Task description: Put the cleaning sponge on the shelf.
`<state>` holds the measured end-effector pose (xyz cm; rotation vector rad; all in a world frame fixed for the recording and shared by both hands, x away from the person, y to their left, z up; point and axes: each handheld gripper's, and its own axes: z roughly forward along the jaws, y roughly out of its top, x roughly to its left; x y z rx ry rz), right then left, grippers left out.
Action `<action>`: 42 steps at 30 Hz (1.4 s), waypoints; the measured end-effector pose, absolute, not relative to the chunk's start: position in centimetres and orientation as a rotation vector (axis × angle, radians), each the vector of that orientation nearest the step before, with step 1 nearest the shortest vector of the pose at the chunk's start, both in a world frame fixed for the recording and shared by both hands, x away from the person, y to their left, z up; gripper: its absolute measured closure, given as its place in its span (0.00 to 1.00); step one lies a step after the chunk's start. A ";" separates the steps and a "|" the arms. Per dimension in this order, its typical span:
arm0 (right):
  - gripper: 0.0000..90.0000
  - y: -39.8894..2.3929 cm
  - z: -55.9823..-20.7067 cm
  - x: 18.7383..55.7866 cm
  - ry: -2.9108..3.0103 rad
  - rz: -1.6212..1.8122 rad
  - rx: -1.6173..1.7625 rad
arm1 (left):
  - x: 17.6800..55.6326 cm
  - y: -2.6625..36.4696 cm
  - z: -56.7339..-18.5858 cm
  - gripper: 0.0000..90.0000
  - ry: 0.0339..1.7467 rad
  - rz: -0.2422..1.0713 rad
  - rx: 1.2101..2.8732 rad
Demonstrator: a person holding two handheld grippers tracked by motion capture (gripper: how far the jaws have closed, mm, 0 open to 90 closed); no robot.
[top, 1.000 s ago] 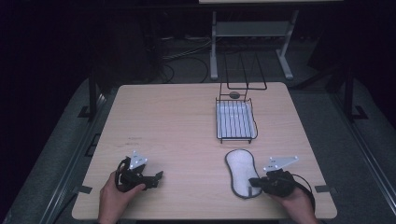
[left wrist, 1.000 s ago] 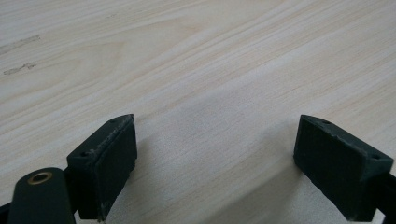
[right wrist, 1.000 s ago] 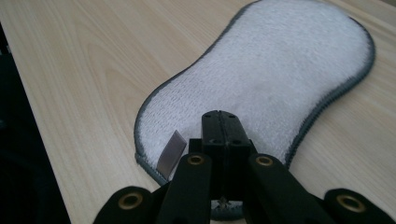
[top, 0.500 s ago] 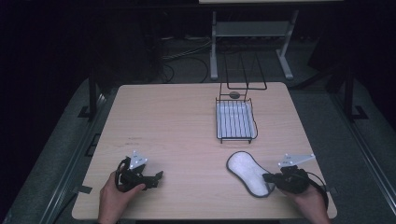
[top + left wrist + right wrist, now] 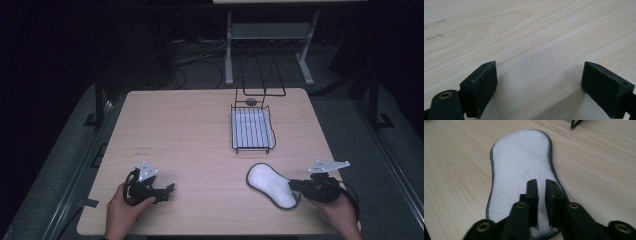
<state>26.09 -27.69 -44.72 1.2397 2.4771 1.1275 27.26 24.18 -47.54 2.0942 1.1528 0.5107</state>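
The right tool (image 5: 296, 185) sits at the near right end of the worktop (image 5: 190, 130), and its jaws are down to a narrow slit, parted just a crack. They've just been easing open. In the right gripper view the two black jaws (image 5: 541, 195) hover over the near end of the white pad (image 5: 521, 162), the fuzzy one with the grey edging. You can see towelling through the gap between them, but I can't tell if they're pinching any of it or only resting on top. The pad (image 5: 272, 185) lies flat right in front of that tool and stretches away from it at a slant.

The left tool (image 5: 167, 190) is spread wide, with nothing but bare wood between its pads (image 5: 480, 85). It's parked well off to the side of the right one, in the person's left hand (image 5: 122, 212).

Beyond the pad, further out from the right tool, there's a black wire basket (image 5: 252, 131) with a pale ribbed bottom, well apart from both tools.
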 end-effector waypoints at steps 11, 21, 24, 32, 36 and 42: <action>0.28 -26.7 -44.2 27.0 2.432 1.154 1.266 | 27.3 24.2 -47.5 0.14 1.153 0.511 2.095; 0.13 -25.1 -44.9 28.8 2.460 1.182 1.211 | 27.3 24.2 -47.5 0.14 1.153 0.511 2.094; 0.11 -24.5 -45.3 29.2 2.479 1.173 1.207 | 27.3 24.2 -47.5 0.14 1.153 0.511 2.094; 0.10 -23.3 -46.2 29.5 2.532 1.136 1.171 | 27.3 24.2 -47.5 0.14 1.153 0.511 2.094; 0.10 -22.9 -46.6 29.4 2.552 1.096 1.159 | 27.3 24.2 -47.5 0.14 1.153 0.511 2.094; 0.10 -22.5 -47.0 29.4 2.574 1.052 1.141 | 27.3 24.2 -47.5 0.14 1.153 0.511 2.094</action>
